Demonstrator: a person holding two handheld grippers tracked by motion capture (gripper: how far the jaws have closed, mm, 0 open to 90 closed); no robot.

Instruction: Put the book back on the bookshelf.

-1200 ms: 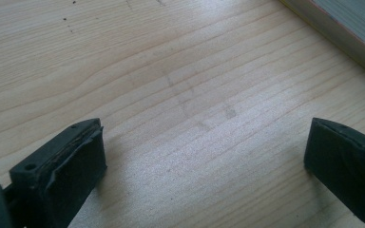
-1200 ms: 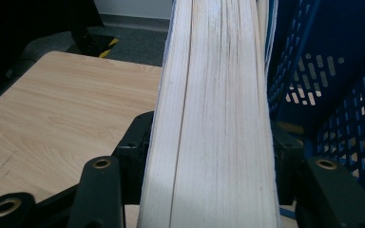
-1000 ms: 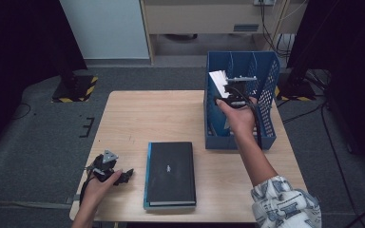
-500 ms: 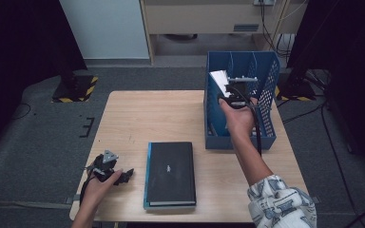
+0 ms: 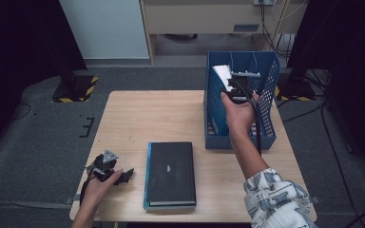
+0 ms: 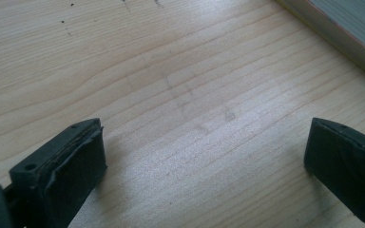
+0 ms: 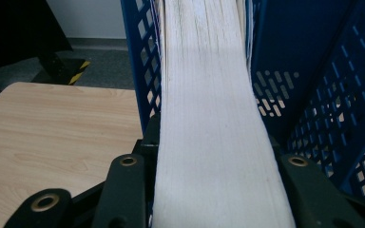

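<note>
While the right claw grips a thick white-paged book by its page edge, its jaws having just closed onto the block of pages, the book stands in the left-hand compartment of the blue mesh file rack, leaning against the rack's wall just ahead of the claw. Pulling at an angle could, I judge, catch the book on the divider and drag or tip the rack, since nothing steadies it. A hold on pages alone may also let the cover splay or the book slide out. Near the person's edge of the desk, the left claw rests wide open and empty, with a black book lying flat just beside its tips.
</note>
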